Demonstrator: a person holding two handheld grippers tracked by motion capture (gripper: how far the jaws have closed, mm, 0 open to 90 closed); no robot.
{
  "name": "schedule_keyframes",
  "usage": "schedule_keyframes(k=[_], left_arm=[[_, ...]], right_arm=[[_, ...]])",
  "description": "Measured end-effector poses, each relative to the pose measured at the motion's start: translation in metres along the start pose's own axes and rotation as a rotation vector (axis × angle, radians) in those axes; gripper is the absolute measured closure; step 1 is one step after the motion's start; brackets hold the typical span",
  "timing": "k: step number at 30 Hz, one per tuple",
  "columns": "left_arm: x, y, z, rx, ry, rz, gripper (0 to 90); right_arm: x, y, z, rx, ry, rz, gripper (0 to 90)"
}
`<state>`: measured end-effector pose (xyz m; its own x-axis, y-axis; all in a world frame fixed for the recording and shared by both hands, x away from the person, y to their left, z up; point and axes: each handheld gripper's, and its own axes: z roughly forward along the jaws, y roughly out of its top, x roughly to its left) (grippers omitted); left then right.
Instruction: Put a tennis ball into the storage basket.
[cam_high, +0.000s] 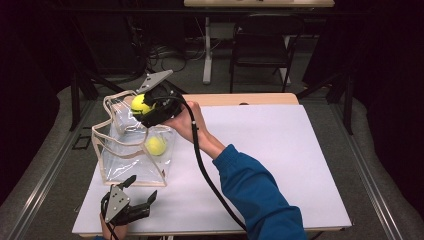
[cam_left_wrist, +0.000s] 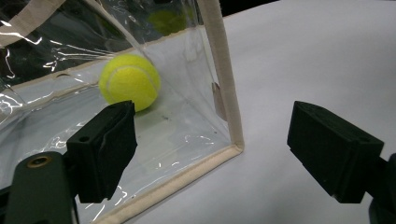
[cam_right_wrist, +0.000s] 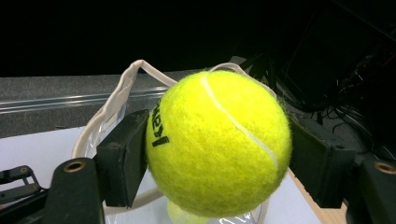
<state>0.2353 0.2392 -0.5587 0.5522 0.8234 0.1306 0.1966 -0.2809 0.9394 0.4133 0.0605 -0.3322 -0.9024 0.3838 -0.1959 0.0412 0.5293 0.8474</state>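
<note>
In the upper left of the high view, our right tool is clamped on a yellow tennis ball, holding it over the open top of a clear plastic bag with cream trim. In the right gripper view the ball sits pressed between both black pads. A second tennis ball lies inside the bag, toward its right side. Our left tool rests at the lower left of the high view, just beside the bag's near edge, jaws spread wide and holding nothing. The bag stands on the white desk.
</note>
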Motion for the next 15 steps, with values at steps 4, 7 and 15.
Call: schedule_keyframes(k=[4,7,15], left_arm=[[0.0000,0.0002,-0.0007,-0.003,0.002,0.001,15.9],[0.0001,-0.0001,0.0000,0.001,0.001,0.002,15.9],[0.0001,-0.0001,0.0005,0.002,0.005,0.003,15.9]], right_arm=[[0.0013,0.0023,0.0015,-0.006,0.006,-0.005,26.1],[0.0021,0.0026,0.0021,-0.009,0.007,-0.003,26.1],[0.0032,0.0023,0.0043,-0.007,0.010,-0.006,26.1]])
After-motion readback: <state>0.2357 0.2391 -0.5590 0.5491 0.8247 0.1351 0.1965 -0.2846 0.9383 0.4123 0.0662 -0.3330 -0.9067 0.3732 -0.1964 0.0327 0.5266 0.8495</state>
